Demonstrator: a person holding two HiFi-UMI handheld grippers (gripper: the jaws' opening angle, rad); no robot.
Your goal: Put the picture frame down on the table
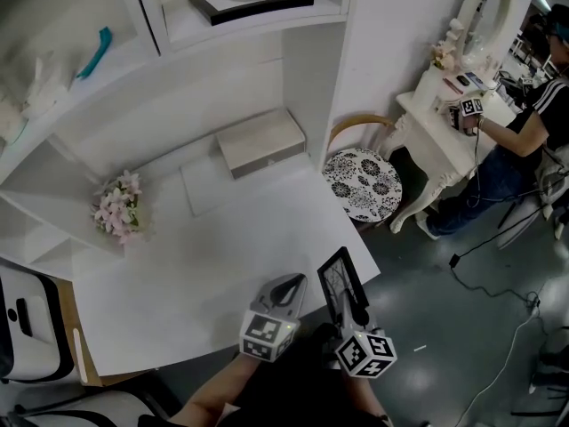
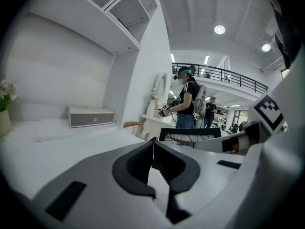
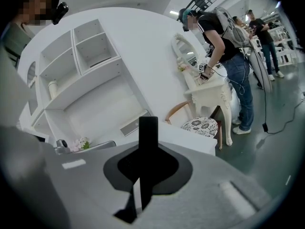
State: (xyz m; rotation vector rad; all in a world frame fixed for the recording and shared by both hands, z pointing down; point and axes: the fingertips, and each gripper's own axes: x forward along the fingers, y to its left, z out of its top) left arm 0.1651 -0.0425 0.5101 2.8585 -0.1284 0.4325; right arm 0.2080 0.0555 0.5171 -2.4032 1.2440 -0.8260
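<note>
Right hand-held gripper [image 1: 356,313] tight on upright picture frame [image 1: 340,280]; left hand-held gripper [image 2: 153,144] closed, empty.

Even light from round ceiling lamps [image 2: 219,29] fills the white room. Fisheye bending and dark corners ring both gripper views.

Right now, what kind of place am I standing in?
Probably a staged home set inside a big hall, not a real house: a white table with shelves, an ornate dressing table, and beyond them a mezzanine railing under ceiling spotlights.
</note>
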